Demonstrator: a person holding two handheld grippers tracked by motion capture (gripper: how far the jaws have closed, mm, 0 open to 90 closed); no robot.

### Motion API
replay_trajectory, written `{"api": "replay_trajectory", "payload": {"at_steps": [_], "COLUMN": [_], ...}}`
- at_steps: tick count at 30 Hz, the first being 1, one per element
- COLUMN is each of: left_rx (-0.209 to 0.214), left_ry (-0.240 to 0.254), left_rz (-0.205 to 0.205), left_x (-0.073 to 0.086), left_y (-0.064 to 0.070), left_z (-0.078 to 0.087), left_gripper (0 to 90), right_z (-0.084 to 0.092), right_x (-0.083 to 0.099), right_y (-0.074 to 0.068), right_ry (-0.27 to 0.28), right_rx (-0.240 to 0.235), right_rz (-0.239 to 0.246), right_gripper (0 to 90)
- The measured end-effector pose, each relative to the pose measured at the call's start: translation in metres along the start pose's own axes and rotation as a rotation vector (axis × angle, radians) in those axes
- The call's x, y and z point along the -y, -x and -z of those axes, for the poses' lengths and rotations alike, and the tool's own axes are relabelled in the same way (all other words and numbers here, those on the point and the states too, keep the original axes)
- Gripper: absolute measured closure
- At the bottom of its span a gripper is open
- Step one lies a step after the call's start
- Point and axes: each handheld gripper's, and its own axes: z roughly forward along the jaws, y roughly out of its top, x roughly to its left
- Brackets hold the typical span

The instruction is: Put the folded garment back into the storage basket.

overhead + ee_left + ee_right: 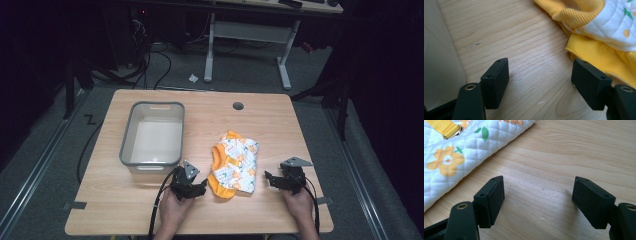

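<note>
Toward the desk's left edge, back from the near edge, stands my grey plastic bin [152,134], its open mouth up and nothing inside it that I can see, only its pale bare floor; I judge it waits there as the place where the garment will end up. Just in front of the bin's near right corner I hold my left gripper [199,190] low over the wood, jaws spread wide with nothing but bare desk [524,37] between them, pointed at the orange hem so that I can come at the cloth from its side. The folded garment [234,162], white quilted fabric with orange flowers and orange trim, lies flat in the middle of the desk, right of the bin and apart from it, its nearest fold just beside my left jaws. Near the desk's right front corner my right gripper [272,181] mirrors that, jaws also spread and empty, facing the garment's other long edge.
</note>
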Motion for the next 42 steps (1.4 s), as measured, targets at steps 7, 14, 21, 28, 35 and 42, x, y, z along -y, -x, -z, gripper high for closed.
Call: {"api": "replay_trajectory", "payload": {"at_steps": [7, 14, 21, 28, 35, 42], "left_rx": [0.0, -0.013, -0.014, -0.023, -0.013, 0.011], "left_ry": [0.0, -0.004, -0.003, -0.004, -0.013, -0.013], "left_rz": [0.0, 0.015, 0.016, 0.026, 0.017, 0.024], "left_x": [0.0, -0.0001, -0.0003, -0.0012, -0.0015, -0.0015], "left_y": [0.0, -0.0008, -0.0006, -0.0016, -0.0014, -0.0015], "left_z": [0.0, -0.0003, -0.0006, -0.0016, -0.0003, 0.0005], "left_gripper": [30.6, 27.4, 27.3, 26.9, 27.8, 26.0], "right_z": [0.0, 0.0001, 0.0001, 0.0001, 0.0001, 0.0002], "right_x": [0.0, 0.0, 0.0, 0.0, -0.0001, 0.0], "right_y": [0.0, -0.0001, -0.0002, -0.0002, -0.0001, -0.0003], "right_ry": [0.0, -0.001, -0.001, -0.001, -0.001, -0.002], "right_rx": [0.0, 0.001, 0.001, 0.001, 0.001, 0.001], "right_rz": [0.0, -0.002, -0.003, -0.003, -0.002, -0.005], "right_gripper": [26.3, 26.3, 26.3, 26.3, 26.3, 26.3]}}
